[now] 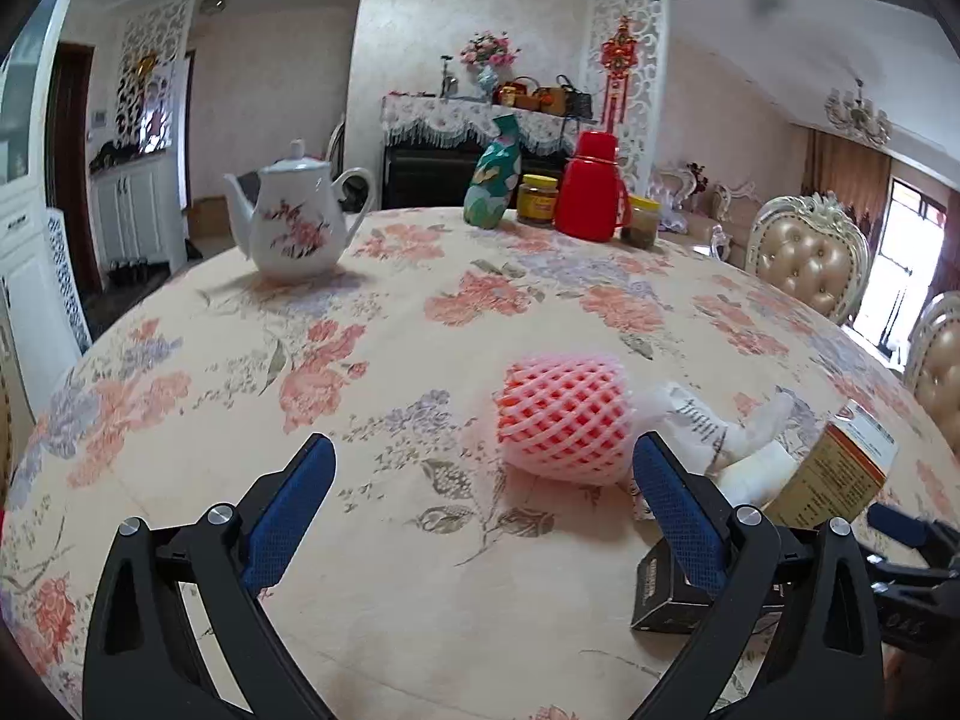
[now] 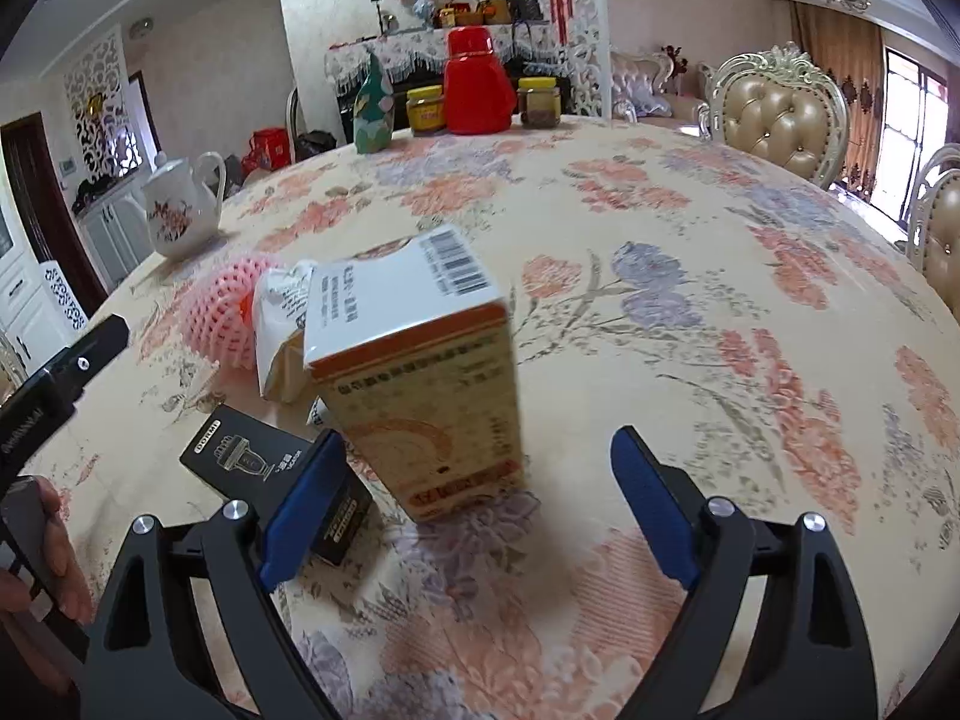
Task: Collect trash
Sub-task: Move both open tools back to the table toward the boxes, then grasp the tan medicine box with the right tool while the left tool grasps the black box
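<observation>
Your right fingers (image 2: pixel 477 504) stand wide apart, gripping nothing, with the upright yellow box (image 2: pixel 420 384) partly between them. Your left fingers (image 1: pixel 483 516) gape equally wide over bare flowered counter (image 1: pixel 390 570), empty. Just beside the left pair lies a small black box (image 1: pixel 663 597); beyond it rest the pink foam net (image 1: pixel 561 420) and crumpled white wrappers (image 1: pixel 714 432). Farther back stands the teapot (image 1: pixel 297 222).
</observation>
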Tool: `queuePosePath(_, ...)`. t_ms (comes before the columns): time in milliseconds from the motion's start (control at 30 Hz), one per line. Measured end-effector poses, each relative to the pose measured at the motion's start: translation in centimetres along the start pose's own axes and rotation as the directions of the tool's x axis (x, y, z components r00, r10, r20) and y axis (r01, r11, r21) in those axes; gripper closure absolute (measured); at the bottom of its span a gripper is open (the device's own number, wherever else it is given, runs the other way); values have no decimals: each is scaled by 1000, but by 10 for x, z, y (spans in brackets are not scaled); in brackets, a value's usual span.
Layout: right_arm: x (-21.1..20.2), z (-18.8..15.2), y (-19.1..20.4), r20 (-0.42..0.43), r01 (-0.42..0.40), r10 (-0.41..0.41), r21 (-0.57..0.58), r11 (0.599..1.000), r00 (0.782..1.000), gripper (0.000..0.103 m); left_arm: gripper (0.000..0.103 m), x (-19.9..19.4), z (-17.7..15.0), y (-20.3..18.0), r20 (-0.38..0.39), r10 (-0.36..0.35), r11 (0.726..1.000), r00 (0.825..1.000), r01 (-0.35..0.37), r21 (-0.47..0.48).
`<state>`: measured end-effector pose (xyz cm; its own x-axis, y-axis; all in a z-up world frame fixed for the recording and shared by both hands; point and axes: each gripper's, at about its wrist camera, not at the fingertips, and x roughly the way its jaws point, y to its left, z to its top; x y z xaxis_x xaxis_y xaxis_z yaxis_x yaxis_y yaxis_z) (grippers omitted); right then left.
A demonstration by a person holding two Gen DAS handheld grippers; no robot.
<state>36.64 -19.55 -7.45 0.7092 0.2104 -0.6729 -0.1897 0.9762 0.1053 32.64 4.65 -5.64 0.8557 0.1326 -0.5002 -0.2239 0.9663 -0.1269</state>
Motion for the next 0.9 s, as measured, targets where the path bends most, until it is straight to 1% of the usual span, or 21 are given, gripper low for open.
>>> queuePosePath(33, 4, 1, 1, -18, -5, 5, 0, 1000, 1000, 21, 8, 0, 0, 2, -1, -1, 1000, 1000, 1, -9)
queuePosePath(67, 7, 2, 2, -22, -13, 13, 3, 1000, 1000, 28, 8, 0, 0, 3, -1, -3, 1000, 1000, 3, -16)
queuePosePath(133, 10, 4, 4, -22, -24, 24, 6, 1000, 999, 32, 8, 0, 0, 3, -4, -9, 1000, 1000, 9, -22)
queuePosePath(167, 11, 4, 5, -24, -28, 28, 4, 1000, 999, 38, 8, 1, 0, 2, -7, -14, 1000, 1000, 14, -20)
queuePosePath(267, 12, 4, 6, -33, -42, 42, 3, 999, 999, 48, 8, 0, -2, -3, -8, -28, 1000, 1000, 28, 5)
queuePosePath(367, 0, 2, 3, 2, -13, 13, -7, 1000, 1000, 49, 8, -2, -3, -8, -5, -54, 998, 999, 54, 22)
queuePosePath(433, -9, -1, -4, 9, 6, -6, 4, 1000, 1000, 50, 8, -3, -4, -12, -10, -72, 997, 997, 72, 36)
queuePosePath(633, -60, -27, -44, 35, 99, -101, 58, 993, 994, 50, 8, -7, -8, -30, -30, -130, 988, 991, 133, 82)
queuePosePath(667, -67, -32, -49, 36, 113, -116, 62, 992, 993, 50, 8, -9, -8, -33, -25, -135, 986, 991, 137, 92)
queuePosePath(733, -81, -42, -60, 32, 147, -149, 71, 987, 988, 50, 8, -15, -13, -45, 3, -126, 980, 992, 124, 156)
queuePosePath(767, -85, -46, -65, 28, 165, -168, 73, 984, 985, 50, 8, -16, -15, -50, 6, -124, 975, 992, 120, 188)
queuePosePath(800, -89, -49, -70, 27, 179, -181, 75, 981, 983, 50, 8, -17, -17, -57, -2, -135, 967, 991, 133, 219)
queuePosePath(867, -92, -54, -80, 13, 193, -195, 85, 978, 981, 50, 8, -19, -18, -61, -6, -154, 962, 988, 152, 226)
queuePosePath(900, -91, -55, -85, -1, 196, -196, 91, 976, 981, 50, 8, -18, -18, -63, -32, -167, 964, 985, 170, 204)
